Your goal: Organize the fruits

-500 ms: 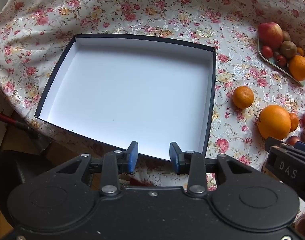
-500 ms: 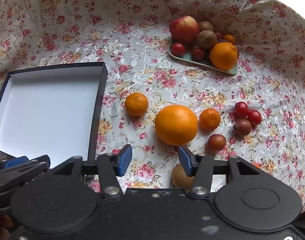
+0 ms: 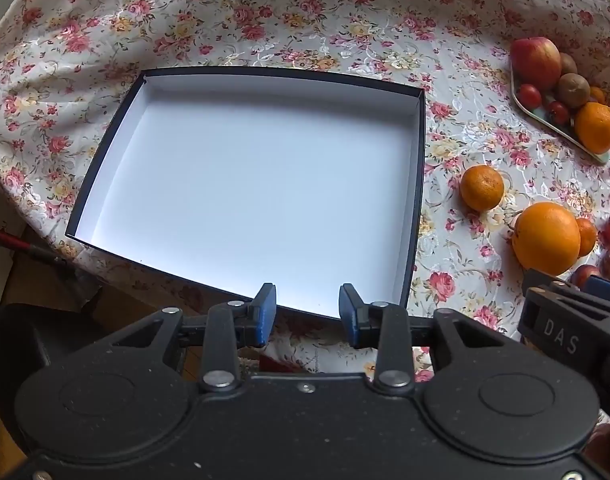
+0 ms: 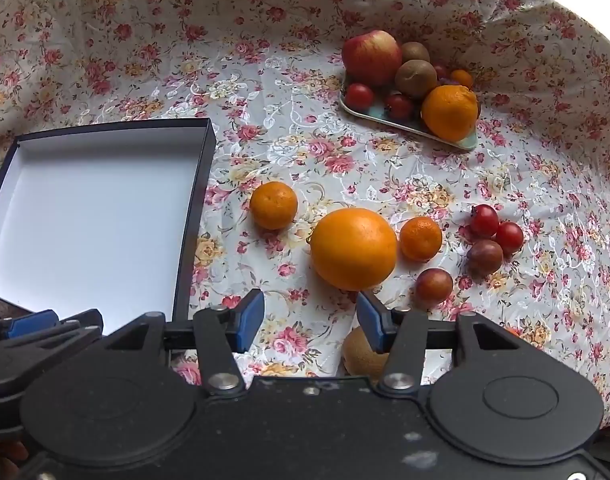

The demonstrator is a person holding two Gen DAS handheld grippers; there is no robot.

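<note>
Currently: one box [image 3: 257, 192], long axis left to right, at the worktop's near left edge. Loose fruit right of it: one large orange [image 4: 353, 248], two mandarins [image 4: 273, 205], four small red fruits [image 4: 484, 220], one kiwi [image 4: 359, 354]. One far tray [image 4: 385, 118]. Left gripper [image 3: 307, 308] and right gripper [image 4: 310, 312]: fingers apart, empty. Nothing has shifted.

One box [image 4: 193, 216], one tray [image 4: 385, 114], one apple [image 4: 371, 58], three kiwis [image 4: 416, 78], two oranges [image 4: 353, 248].
</note>
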